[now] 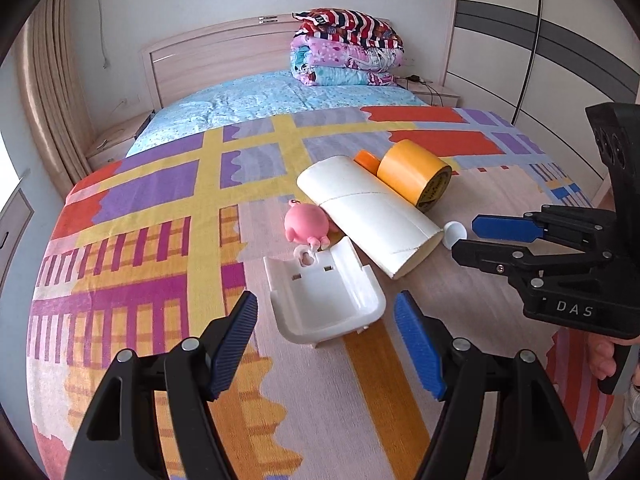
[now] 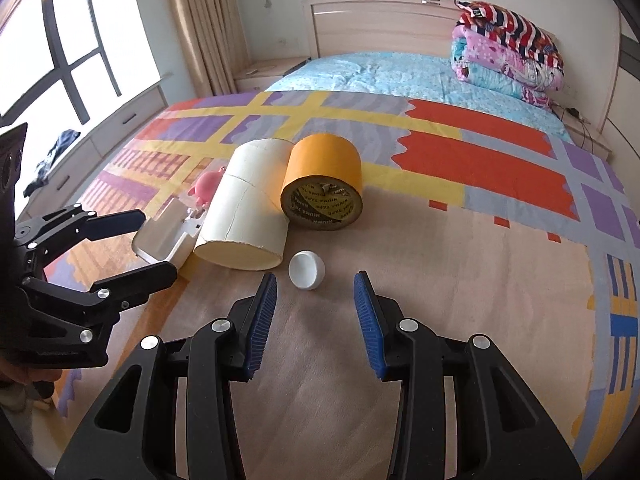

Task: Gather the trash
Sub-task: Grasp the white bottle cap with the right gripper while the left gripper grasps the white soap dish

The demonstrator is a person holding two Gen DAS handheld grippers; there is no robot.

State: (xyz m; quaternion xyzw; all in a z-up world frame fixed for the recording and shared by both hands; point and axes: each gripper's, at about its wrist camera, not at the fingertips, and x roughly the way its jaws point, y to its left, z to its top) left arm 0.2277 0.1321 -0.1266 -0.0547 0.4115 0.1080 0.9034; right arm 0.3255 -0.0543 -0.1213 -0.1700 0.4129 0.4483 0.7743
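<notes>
A white plastic shell (image 1: 326,302) lies hollow side up on the bedspread, just ahead of my open left gripper (image 1: 326,316), whose fingers stand either side of its near end without touching. Behind it lie a pink toy (image 1: 306,226), a white cardboard tube (image 1: 368,216), an orange tape roll (image 1: 414,178) and a small orange roll (image 1: 368,159). A white cap (image 2: 306,269) sits just beyond my open right gripper (image 2: 316,286), nothing between its pads. The tube (image 2: 244,216), tape roll (image 2: 324,178), shell (image 2: 164,238) and toy (image 2: 208,186) show behind it. Each gripper appears in the other's view: right gripper (image 1: 466,236), left gripper (image 2: 154,242).
All of it rests on a patterned bedspread (image 1: 160,200) over a bed with a blue sheet (image 1: 256,100). Folded quilts (image 1: 348,48) are stacked at the headboard. A wardrobe (image 1: 540,40) stands right, a window (image 2: 60,40) and curtain (image 2: 200,20) left.
</notes>
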